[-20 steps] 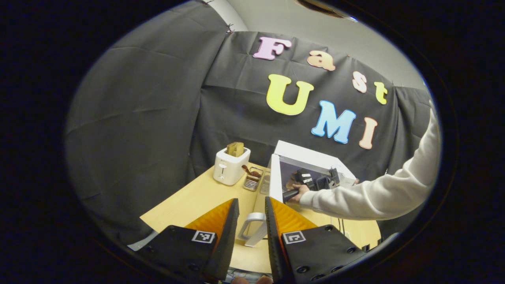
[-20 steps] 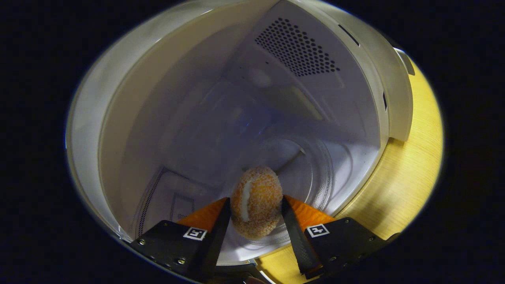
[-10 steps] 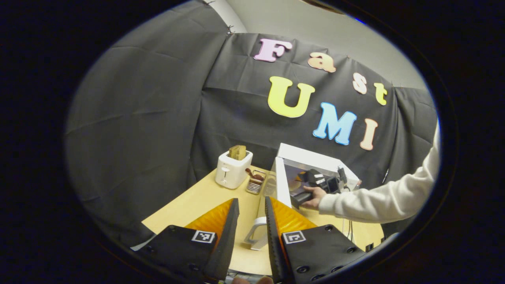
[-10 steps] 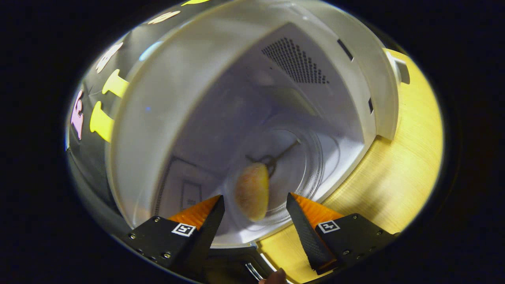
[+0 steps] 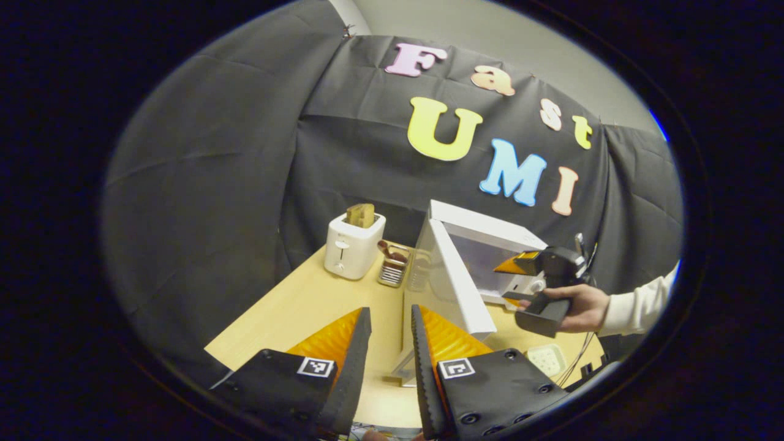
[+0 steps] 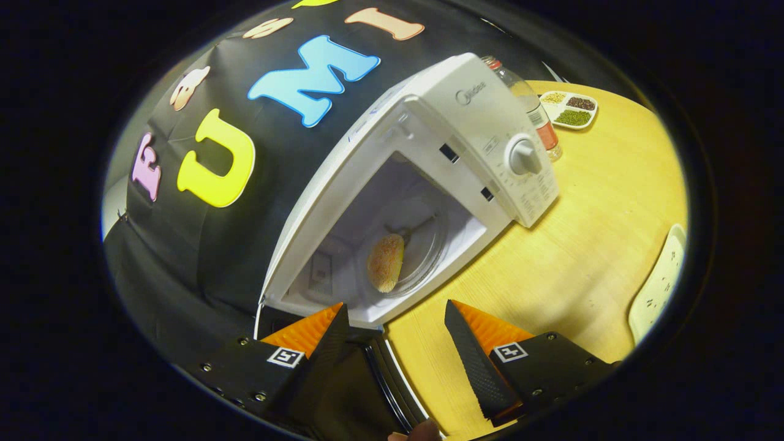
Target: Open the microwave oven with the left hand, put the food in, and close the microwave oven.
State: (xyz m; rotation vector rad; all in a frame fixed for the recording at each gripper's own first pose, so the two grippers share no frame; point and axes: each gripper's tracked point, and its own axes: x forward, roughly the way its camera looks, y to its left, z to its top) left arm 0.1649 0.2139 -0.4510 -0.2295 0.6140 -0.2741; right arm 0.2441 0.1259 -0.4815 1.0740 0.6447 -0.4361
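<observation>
The white microwave [image 6: 478,122] stands open on the wooden table [image 6: 582,233]. A round, orange-brown crumbed bun [image 6: 386,263] lies on its glass turntable. My right gripper [image 6: 395,306] is open with nothing between its fingers, outside the cavity and in front of the opening. In the left gripper view a hand holds that same gripper [image 5: 511,278] near the microwave's front. The left gripper [image 5: 391,309] has its fingers close together around the door's white handle [image 5: 404,367]. The door [image 5: 453,288] swings out toward me.
A white toaster [image 5: 352,245] with bread in its slot and a wire caddy [image 5: 392,266] stand left of the microwave. A bottle [image 6: 533,104] and a small tray of grains [image 6: 569,110] sit behind it. A pale dish [image 5: 542,355] lies near the table's front.
My right gripper opened, left the bun on the turntable and drew back out of the microwave. The left gripper stayed on the handle while the door turned slightly.
</observation>
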